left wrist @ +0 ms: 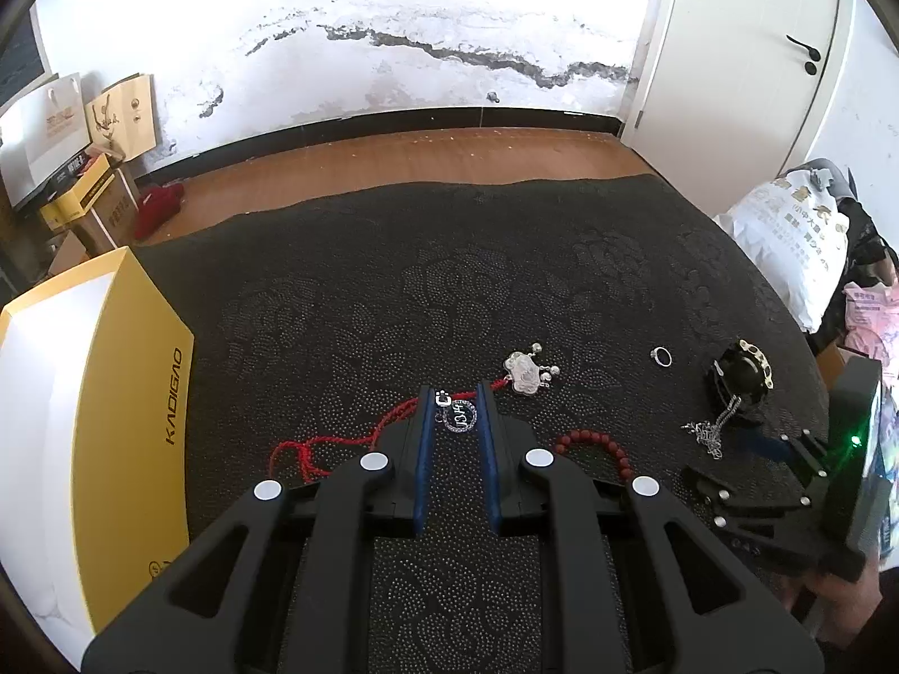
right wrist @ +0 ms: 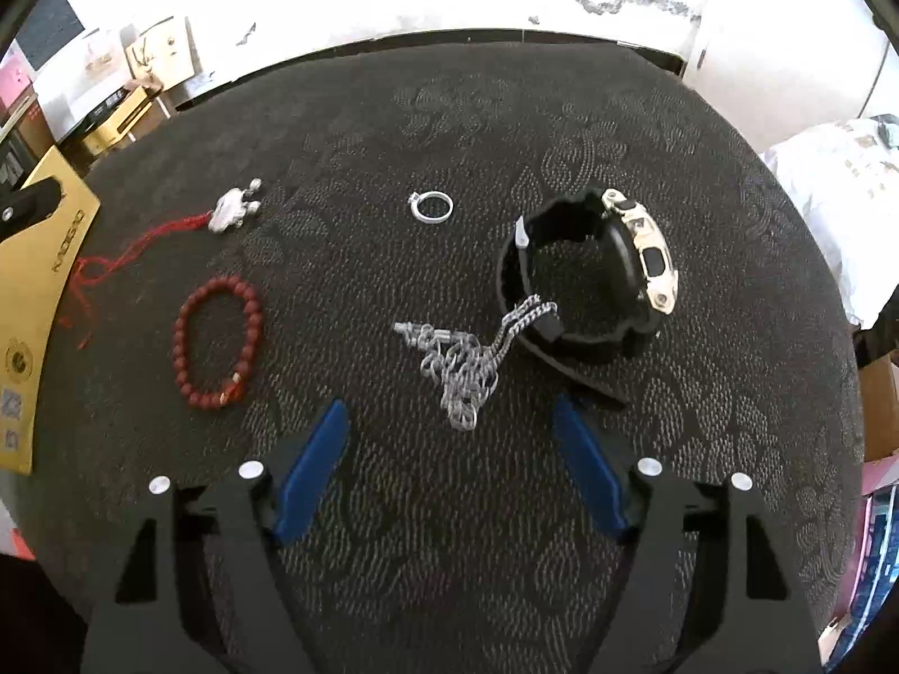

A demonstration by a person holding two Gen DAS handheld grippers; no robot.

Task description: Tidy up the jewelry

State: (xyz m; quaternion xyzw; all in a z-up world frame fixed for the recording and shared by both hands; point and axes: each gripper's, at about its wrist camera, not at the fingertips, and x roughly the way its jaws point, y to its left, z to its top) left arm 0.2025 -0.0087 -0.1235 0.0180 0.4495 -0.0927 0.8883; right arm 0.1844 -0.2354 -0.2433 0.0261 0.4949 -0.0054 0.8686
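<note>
Left wrist view puts our left gripper low over the dark patterned cloth, its blue-padded fingers drawn in close around a small round pendant with a sparkly rim and pale lettering on a dark face. Whether the pads actually press on it we cannot tell; a narrow gap shows on each side. A white-and-black tag sits at the pendant's top. A red cord trails off to the left of the fingers, and at its far end lies a silver lock-shaped charm with little bells. Dark red beads of a bracelet curve just to the right of the fingers. Farther right we see a silver ring, a black watch with a gold-toned bezel, and a tangled silver chain beside it. A yellow box printed KADIGAO stands at the left edge of the cloth.

From the right wrist view, our right gripper hangs with its jaws spread wide and holding nothing, the chain lying on the cloth between and just beyond the blue pads, one end draped against the watch strap.
</note>
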